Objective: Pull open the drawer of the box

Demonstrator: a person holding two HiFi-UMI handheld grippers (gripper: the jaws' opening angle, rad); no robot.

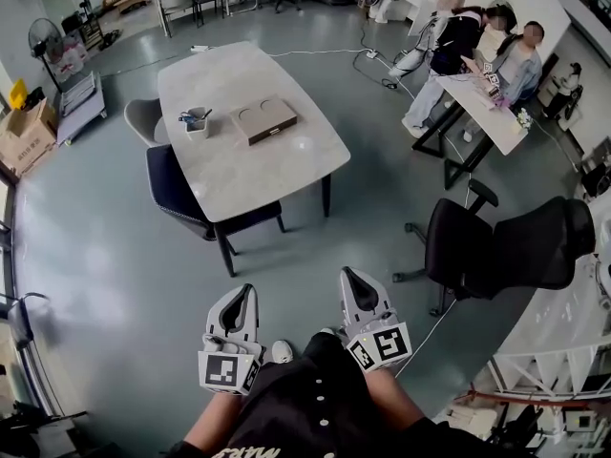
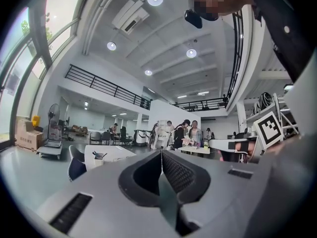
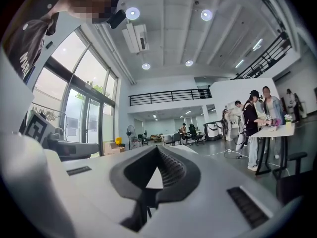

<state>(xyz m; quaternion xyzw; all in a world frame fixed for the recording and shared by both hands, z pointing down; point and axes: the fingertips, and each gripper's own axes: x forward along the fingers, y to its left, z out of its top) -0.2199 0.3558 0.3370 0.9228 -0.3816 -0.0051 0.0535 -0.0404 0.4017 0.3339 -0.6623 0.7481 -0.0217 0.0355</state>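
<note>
The box point(image 1: 267, 119), a flat brown case with two round hollows in its lid, lies on the white table point(image 1: 286, 170) far ahead of me; its drawer looks shut. Both grippers are held close to my body, well short of the table. My left gripper point(image 1: 247, 295) is shut with nothing in it, its jaws meeting at the tips point(image 2: 161, 153). Beside it, my right gripper point(image 1: 350, 277) is also shut and empty point(image 3: 158, 148). In the left gripper view the table point(image 2: 111, 152) shows far off; I cannot make out the box there.
A white cup of pens point(image 1: 198, 122) stands left of the box. Chairs point(image 1: 177, 194) sit at the table's left side, and a black office chair point(image 1: 496, 246) stands to my right. People point(image 1: 477, 46) work at a desk at the back right. Cardboard boxes point(image 1: 24, 132) are at the left.
</note>
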